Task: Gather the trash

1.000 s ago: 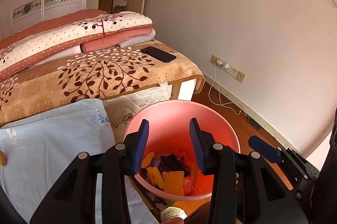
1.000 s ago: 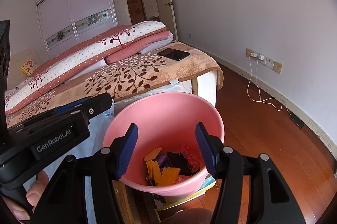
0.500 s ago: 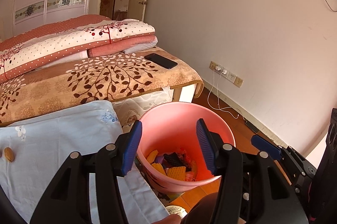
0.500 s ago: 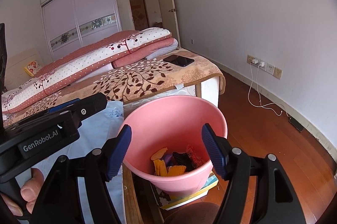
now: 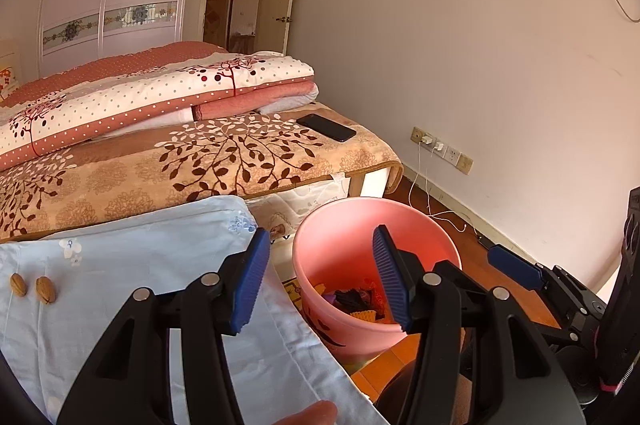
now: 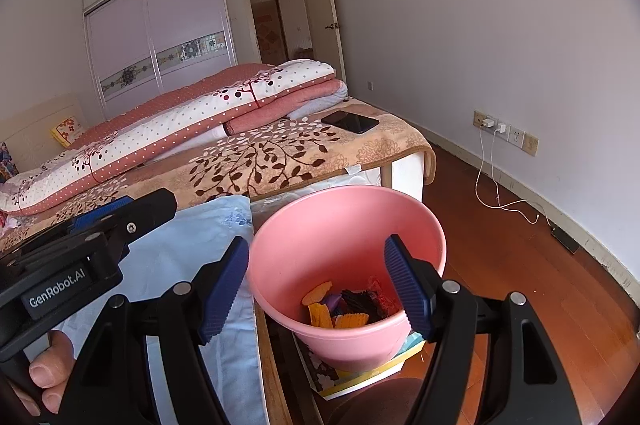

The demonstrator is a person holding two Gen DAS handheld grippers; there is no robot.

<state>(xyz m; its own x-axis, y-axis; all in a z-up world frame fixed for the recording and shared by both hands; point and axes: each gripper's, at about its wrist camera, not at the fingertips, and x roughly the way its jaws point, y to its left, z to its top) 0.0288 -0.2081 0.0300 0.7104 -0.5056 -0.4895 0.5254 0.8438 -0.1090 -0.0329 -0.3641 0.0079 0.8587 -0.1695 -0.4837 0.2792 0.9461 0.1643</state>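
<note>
Sitting on the pale blue cloth point(image 5: 132, 289) at the far left of the left wrist view are two small brown nut shells point(image 5: 31, 287), side by side and just apart; they look like the trash not yet collected. My guess is they are light, hard and rounded, so they could roll or squirt out of a pinch. A hold across the short width of one shell, with the ribbed pads square to it, looks safest, one shell at a time. The cloth beneath is soft and may bunch up if the pads dig into it.

Right of the cloth stands the pink bin point(image 6: 276, 225), set on what seems to be a flat box on the floor, against the edge of the cloth-covered bench. At its bottom lie wrappers point(image 6: 348, 307) in orange, black and red, thin and crinkly by the look of them.

Above and before the bin, the left gripper point(image 5: 320, 279) has its jaws wide apart with nothing between them. The right gripper point(image 6: 316, 289) frames the bin's mouth, its jaws spread wide and empty too. A thumb point(image 6: 50, 371) of the hand holding the left tool shows at the lower left of the right wrist view.

Beyond lies the bed point(image 5: 224, 161) with a leaf-patterned blanket, a folded quilt and a dark phone point(image 5: 326, 127) near its corner.
</note>
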